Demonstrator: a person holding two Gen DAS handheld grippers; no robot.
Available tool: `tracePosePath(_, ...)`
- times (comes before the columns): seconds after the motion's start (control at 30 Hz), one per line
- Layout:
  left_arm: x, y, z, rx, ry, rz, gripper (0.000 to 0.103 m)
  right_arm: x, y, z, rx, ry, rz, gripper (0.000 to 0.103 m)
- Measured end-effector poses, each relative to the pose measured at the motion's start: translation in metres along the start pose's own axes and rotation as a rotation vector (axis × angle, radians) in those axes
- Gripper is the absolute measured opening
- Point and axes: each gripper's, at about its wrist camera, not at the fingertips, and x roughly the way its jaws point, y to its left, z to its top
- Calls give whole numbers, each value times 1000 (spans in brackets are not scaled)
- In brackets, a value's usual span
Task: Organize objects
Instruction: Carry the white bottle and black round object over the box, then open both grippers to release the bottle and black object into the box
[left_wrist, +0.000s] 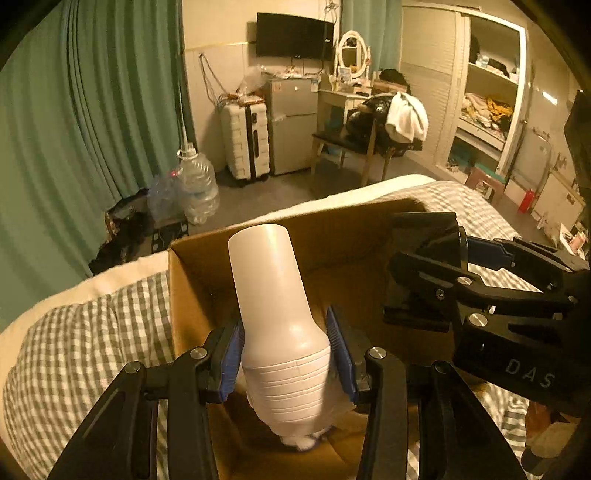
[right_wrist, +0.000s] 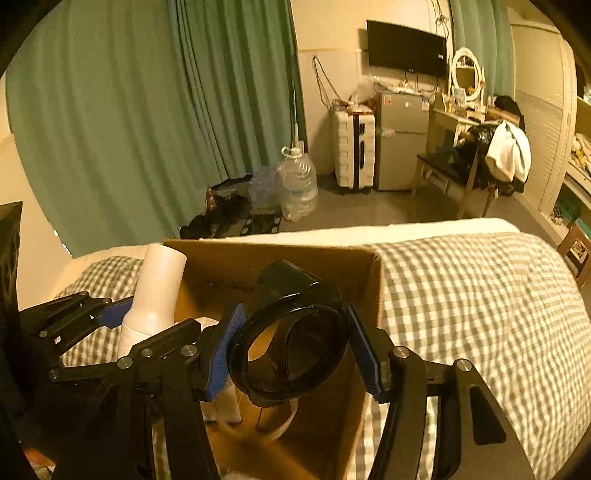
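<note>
Over the open cardboard box (left_wrist: 192, 280) on the gingham bed (right_wrist: 480, 314), left gripper (left_wrist: 286, 354) pinches a white bottle (left_wrist: 273, 295); right gripper (right_wrist: 295, 354) pinches a black nozzle (right_wrist: 291, 332).

Black linkage gripper (left_wrist: 286, 360), blue ribbed pads (left_wrist: 231, 363), silver screws.

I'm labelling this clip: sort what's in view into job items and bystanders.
Job items:
- white bottle, in the left claw
- black funnel-shaped piece, in the right claw
- cardboard box on the checked bedding

Bystanders:
- water jug
- suitcase
- fridge
- wall TV
</note>
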Motion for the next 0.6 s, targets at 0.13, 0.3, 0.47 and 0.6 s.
tracePosePath(0.13,17,7,-8,-33,31,-14,45,23,-1,-4,-1,14,-9,56)
tracePosePath(0.3,10,10,-8,-62,18,-43,51,23,-5,-4,37,-9,23,57)
tracePosePath(0.47,-33,13,0,-42,-102,9,99,-9,-8,4,75,-99,52,80)
tracePosePath(0.6,-68,17,3,-48,-127,54,100,-43,-9,15,92,-140,45,88)
